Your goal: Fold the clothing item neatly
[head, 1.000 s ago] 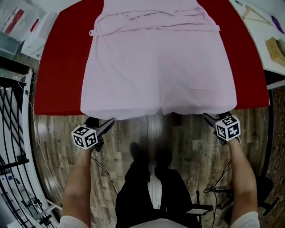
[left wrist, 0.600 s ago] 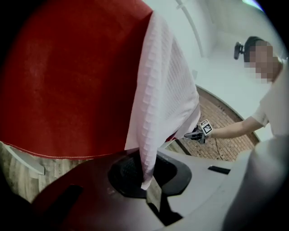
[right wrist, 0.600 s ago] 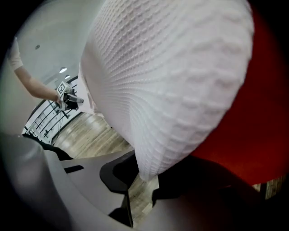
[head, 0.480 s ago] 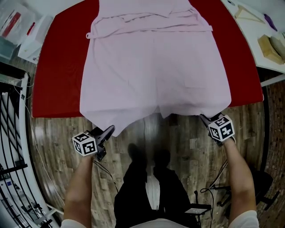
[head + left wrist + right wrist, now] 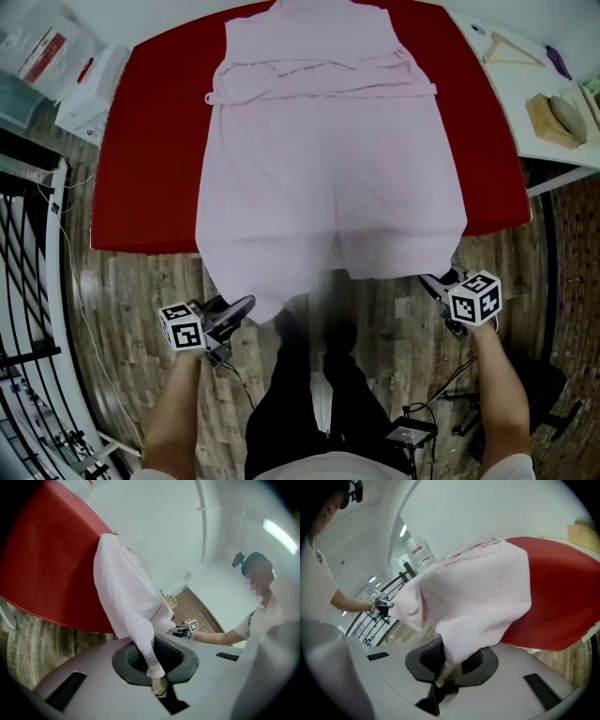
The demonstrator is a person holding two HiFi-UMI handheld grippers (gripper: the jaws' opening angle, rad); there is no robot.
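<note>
A pale pink garment (image 5: 328, 159) with a tie belt lies flat on the red table (image 5: 141, 178), its hem hanging over the near edge. My left gripper (image 5: 246, 307) is shut on the hem's left corner, and the cloth (image 5: 126, 597) runs down between its pads (image 5: 154, 667). My right gripper (image 5: 435, 279) has just been closing on the hem's right corner; a bunched fold (image 5: 483, 602) is pressed between its pads (image 5: 452, 660). Both corners are held off the table, above the floor. Each gripper view shows the other gripper across the hem.
A white side table (image 5: 511, 70) at the right carries a hanger and wooden items. Boxes (image 5: 56, 75) and a metal rack (image 5: 28, 281) stand at the left. Wooden floor, cables and the person's legs (image 5: 319, 394) lie below the table's near edge.
Both grippers have closed on the hem corners and drawn them back from the table edge toward the person. The left corner now hangs stretched to a point past the edge.
</note>
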